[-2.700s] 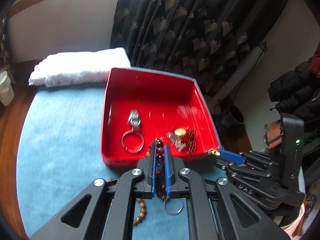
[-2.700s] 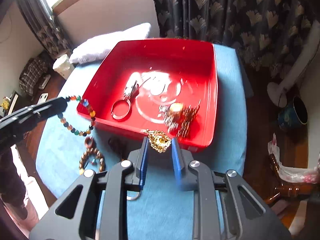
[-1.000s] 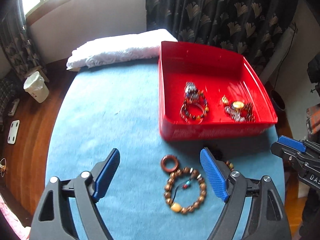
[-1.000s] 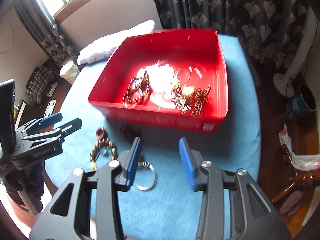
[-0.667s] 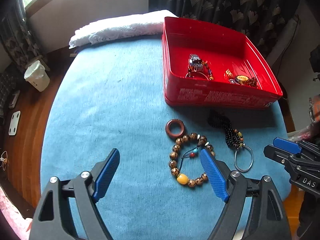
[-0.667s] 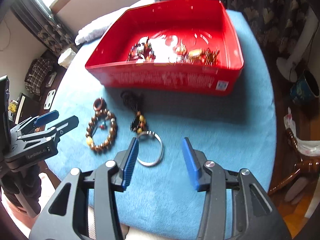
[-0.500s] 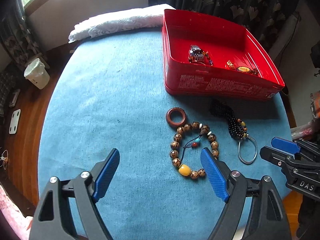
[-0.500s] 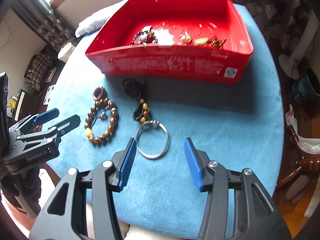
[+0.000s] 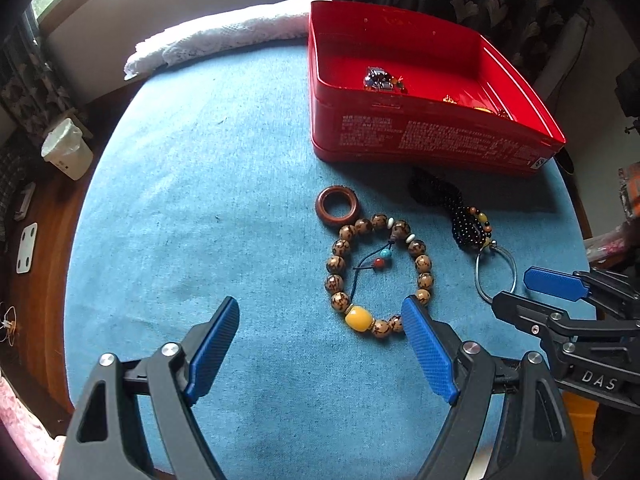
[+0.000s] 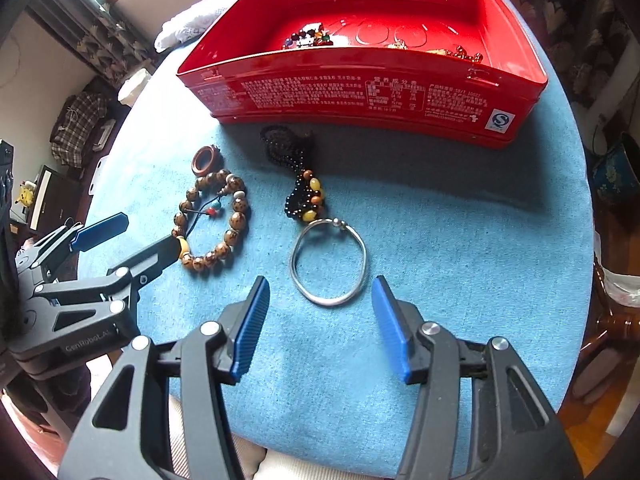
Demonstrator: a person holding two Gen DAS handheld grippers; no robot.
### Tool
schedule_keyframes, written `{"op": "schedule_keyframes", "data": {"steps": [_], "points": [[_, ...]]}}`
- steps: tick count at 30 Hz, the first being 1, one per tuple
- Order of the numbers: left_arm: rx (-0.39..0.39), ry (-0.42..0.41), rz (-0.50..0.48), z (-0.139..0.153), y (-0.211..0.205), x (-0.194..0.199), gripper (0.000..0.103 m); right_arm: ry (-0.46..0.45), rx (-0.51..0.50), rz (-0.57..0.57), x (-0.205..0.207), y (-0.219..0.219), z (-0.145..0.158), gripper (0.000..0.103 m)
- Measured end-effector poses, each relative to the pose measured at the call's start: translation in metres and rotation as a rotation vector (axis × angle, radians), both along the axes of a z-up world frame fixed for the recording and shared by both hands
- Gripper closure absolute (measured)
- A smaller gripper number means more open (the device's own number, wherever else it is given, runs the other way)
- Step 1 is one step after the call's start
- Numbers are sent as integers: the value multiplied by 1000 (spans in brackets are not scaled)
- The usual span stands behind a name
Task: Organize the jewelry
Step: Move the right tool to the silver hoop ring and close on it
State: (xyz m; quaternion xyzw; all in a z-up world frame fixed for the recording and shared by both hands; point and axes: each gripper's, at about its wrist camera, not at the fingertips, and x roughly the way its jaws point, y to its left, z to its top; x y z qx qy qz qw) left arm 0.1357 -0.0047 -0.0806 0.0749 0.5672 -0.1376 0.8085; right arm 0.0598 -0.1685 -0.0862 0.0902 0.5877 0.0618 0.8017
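A red tin box (image 9: 432, 140) (image 10: 360, 92) stands on the blue cloth and holds several jewelry pieces (image 9: 382, 80) (image 10: 308, 40). In front of it lie a brown wooden ring (image 9: 337, 211) (image 10: 206, 160), a brown bead bracelet with a yellow bead (image 9: 378, 276) (image 10: 212, 224), a black bead string (image 9: 460, 212) (image 10: 298, 176) and a silver bangle (image 9: 496, 274) (image 10: 329, 262). My left gripper (image 9: 320, 312) (image 10: 140, 236) is open, its right finger beside the bead bracelet. My right gripper (image 10: 320, 292) (image 9: 524, 292) is open just in front of the silver bangle.
A white folded towel (image 9: 224, 36) lies at the far edge of the round blue-covered table (image 9: 192, 184). A white bin (image 9: 66, 148) stands on the wooden floor at the left. Dark curtains hang behind the box.
Both grippers let go of their jewelry into the red box, opened, and drew back and down toward the pieces on the cloth. They now sit lower and closer to the bracelet and bangle.
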Motion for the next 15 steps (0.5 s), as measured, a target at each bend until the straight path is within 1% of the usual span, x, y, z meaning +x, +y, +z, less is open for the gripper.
{"op": "schedule_keyframes", "data": {"steps": [9, 13, 14, 15], "points": [[3, 14, 5, -8, 1, 2, 21, 11, -10, -4, 6, 2, -7, 47], [0, 14, 6, -8, 2, 3, 21, 12, -46, -2, 10, 4, -8, 47], [-1, 14, 6, -8, 2, 3, 21, 14, -56, 0, 11, 6, -9, 48], [-2, 14, 7, -8, 2, 4, 21, 12, -84, 4, 12, 8, -9, 53]]}}
